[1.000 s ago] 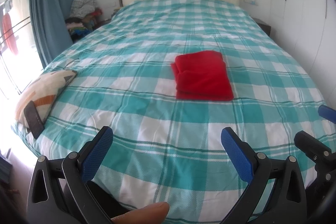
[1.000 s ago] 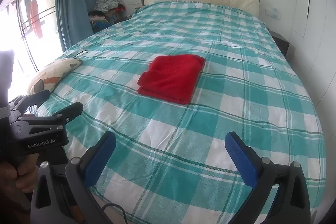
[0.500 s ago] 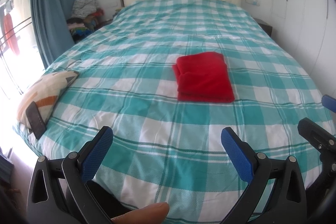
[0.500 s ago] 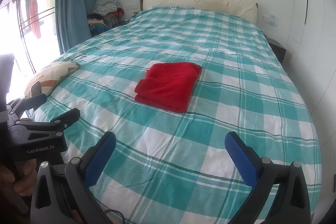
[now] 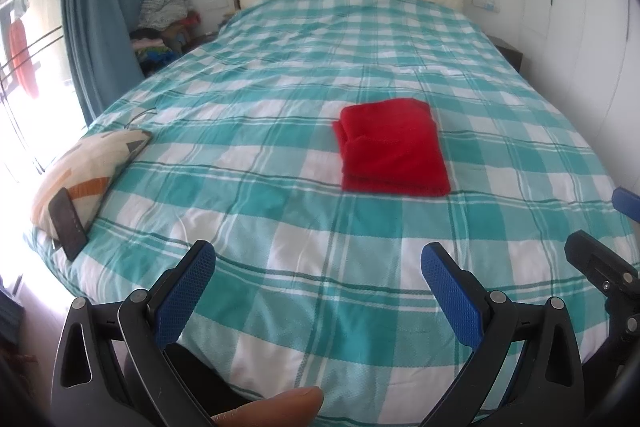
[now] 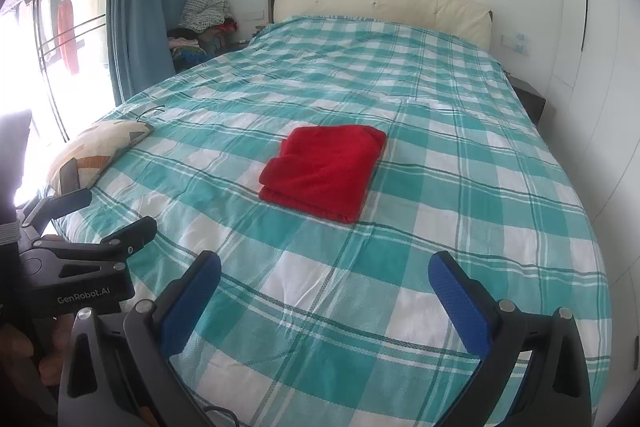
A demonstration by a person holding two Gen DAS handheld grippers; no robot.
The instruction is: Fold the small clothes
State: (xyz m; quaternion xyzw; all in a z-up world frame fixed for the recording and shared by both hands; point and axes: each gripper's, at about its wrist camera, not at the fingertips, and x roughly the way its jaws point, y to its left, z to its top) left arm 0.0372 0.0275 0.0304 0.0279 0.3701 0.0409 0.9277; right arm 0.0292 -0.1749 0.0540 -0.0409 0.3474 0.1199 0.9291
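Bed [image 5: 280, 155]: covered by a teal-and-white checked cover, filling most of both views, cream headboard at the far end.
Curtain [image 6: 156, 7]: blue, hanging at the left by a bright window.
Pile of clothes [image 6: 200, 27]: heaped in the far left corner beside the headboard.
Pillow [image 5: 88, 163]: patterned cream, on the left edge of the bed, with a dark flat phone-like item [image 5: 67, 225] leaning on its near end.
Red garment [image 5: 390, 147]: folded into a neat rectangle, flat on the cover near the middle of the bed, well apart from both grippers, touched by nothing.
Left gripper [image 5: 316, 287]: low over the near edge of the bed, blue-padded fingers spread wide, nothing between them.
Right gripper [image 6: 324, 295]: low over the near edge too, fingers spread wide and empty, just right of the left one.
Fingertip [image 5: 276, 409]: a person's, at the bottom edge of the left view.
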